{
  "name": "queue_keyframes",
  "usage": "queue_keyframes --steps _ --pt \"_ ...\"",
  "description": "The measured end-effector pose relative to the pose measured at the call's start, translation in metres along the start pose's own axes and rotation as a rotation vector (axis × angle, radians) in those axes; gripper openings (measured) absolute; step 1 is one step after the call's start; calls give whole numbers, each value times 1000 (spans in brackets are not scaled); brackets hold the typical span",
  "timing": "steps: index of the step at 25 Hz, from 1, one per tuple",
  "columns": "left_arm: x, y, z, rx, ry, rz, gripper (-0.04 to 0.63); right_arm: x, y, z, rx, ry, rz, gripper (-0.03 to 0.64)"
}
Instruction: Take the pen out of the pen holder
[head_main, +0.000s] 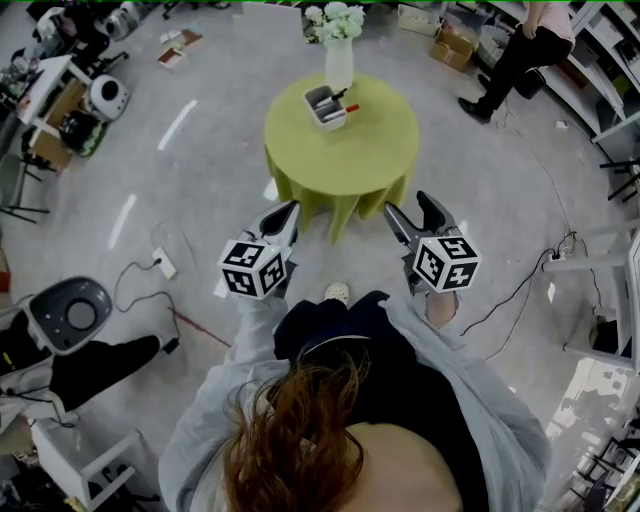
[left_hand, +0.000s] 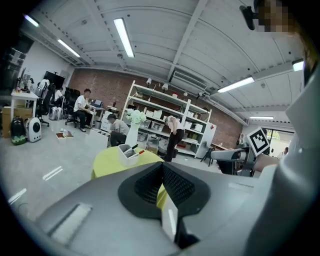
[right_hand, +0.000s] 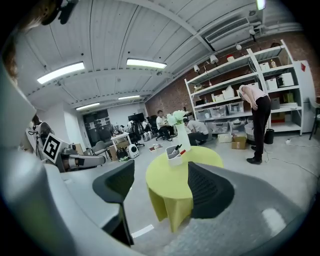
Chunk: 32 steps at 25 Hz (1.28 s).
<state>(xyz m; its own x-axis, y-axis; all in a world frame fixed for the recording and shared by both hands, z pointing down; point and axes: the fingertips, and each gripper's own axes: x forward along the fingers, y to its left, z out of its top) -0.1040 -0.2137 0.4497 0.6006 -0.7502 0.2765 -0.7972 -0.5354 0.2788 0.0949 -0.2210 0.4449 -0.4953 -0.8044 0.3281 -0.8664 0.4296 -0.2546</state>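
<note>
A white pen holder (head_main: 325, 107) stands on the round yellow-green table (head_main: 375, 155), near its far left edge, with a black pen (head_main: 338, 95) and a red-tipped pen (head_main: 350, 108) sticking out. The pen holder (right_hand: 173, 154) also shows small in the right gripper view, and as the holder (left_hand: 128, 152) in the left gripper view. My left gripper (head_main: 289, 213) is shut and empty, held short of the table's near left side. My right gripper (head_main: 417, 209) is open and empty, short of the table's near right side.
A white vase with pale flowers (head_main: 338, 48) stands just behind the holder. A person (head_main: 520, 55) bends over by shelving at the far right. Cables and a power strip (head_main: 165, 263) lie on the floor at left; a grey round device (head_main: 68, 313) sits nearby.
</note>
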Motion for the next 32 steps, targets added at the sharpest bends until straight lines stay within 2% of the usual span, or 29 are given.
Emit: queue_keyframes --steps 6,10,18,27,32 --pt "6 -2 -28 -49 43 -9 17 -8 -6 -23 30 34 -17 330" --pt "20 -5 -37 -51 69 -28 17 0 -18 -28 35 55 -22 330" --pt "56 31 -10 -73 46 29 17 59 -32 2 11 69 51 330" --pt "116 87 39 -84 8 95 17 148 -73 60 -26 76 105 328" --pt "139 107 47 -116 7 135 17 184 -84 71 -45 112 150 316"
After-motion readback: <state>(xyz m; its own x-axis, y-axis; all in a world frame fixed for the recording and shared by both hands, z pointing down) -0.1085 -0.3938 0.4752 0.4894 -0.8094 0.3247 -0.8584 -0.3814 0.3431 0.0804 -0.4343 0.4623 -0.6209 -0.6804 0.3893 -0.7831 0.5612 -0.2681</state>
